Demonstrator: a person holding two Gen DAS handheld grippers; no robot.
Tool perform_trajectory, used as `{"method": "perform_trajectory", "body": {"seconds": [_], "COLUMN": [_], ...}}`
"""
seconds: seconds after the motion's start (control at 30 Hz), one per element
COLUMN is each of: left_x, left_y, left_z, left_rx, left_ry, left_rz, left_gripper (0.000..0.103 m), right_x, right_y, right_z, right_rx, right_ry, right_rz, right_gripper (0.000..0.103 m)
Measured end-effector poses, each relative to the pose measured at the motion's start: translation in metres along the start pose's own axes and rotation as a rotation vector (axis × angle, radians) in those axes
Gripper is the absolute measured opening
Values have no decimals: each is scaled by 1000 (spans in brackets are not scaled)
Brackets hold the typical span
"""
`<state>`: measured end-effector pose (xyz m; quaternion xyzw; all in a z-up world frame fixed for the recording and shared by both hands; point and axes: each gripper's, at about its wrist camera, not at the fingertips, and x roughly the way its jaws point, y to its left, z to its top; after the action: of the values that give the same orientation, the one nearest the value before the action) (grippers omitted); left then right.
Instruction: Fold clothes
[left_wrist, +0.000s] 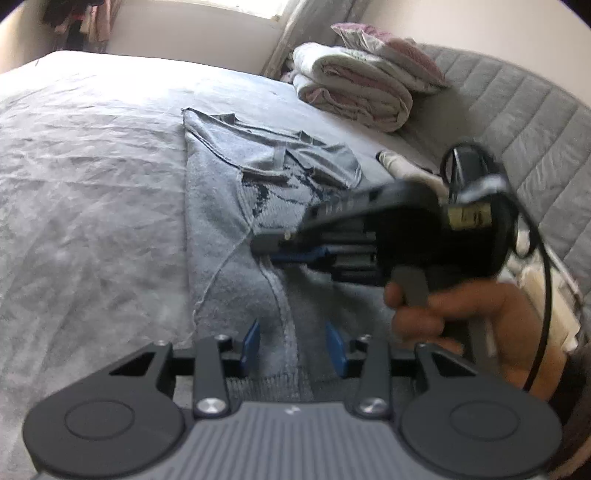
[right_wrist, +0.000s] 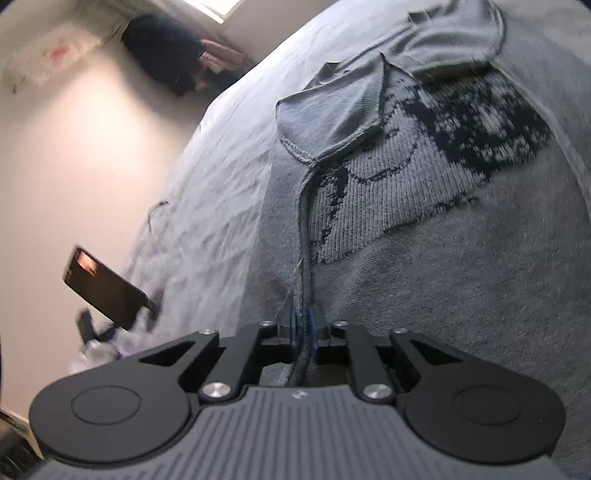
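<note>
A grey sweatshirt (left_wrist: 229, 206) lies spread on the bed, turned inside out, with a dark knit pattern (right_wrist: 461, 129) showing on its inner face. Low in the left wrist view, my left gripper (left_wrist: 295, 347) stands open, its blue pads apart over the ribbed hem and a stitched seam. My right gripper (right_wrist: 304, 328) is shut on a raised seam fold of the sweatshirt, the cloth pinched between its blue pads. From the left wrist view the right gripper (left_wrist: 264, 245) reaches in from the right, held by a hand (left_wrist: 443, 314), with its tip down on the cloth.
The bed's grey sheet (left_wrist: 92, 184) stretches to the left. Folded blankets and a pillow (left_wrist: 354, 85) are stacked by the quilted headboard (left_wrist: 517, 110). A white object (left_wrist: 399, 166) lies near them. A phone on a stand (right_wrist: 103, 288) sits at the bed's edge by the wall.
</note>
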<state>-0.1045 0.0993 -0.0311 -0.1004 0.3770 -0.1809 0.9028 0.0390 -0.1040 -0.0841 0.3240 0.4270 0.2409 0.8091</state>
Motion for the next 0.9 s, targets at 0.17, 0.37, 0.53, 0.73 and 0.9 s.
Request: {"method": "perform_trajectory", "body": {"seconds": [0.17, 0.37, 0.53, 0.73, 0.9], "left_x": [8, 11, 8, 9, 5], "left_y": [-8, -12, -1, 9, 15], "left_z": [-2, -4, 0, 2, 5], "left_rx": [85, 131, 83, 38, 6], "left_ry": [34, 48, 50, 80, 62], "left_rz": [69, 79, 56, 4, -22], "left_gripper": [37, 20, 4, 5, 15], "right_x": [2, 31, 55, 57, 44], "right_y": [5, 19, 23, 22, 23], "right_z": [17, 51, 53, 43, 48], "right_rx": [71, -5, -95, -190, -171], "right_ry": [-37, -79, -98, -130, -103], "right_rz": [24, -48, -130, -200, -169], "right_gripper": [35, 35, 5, 4, 32]}}
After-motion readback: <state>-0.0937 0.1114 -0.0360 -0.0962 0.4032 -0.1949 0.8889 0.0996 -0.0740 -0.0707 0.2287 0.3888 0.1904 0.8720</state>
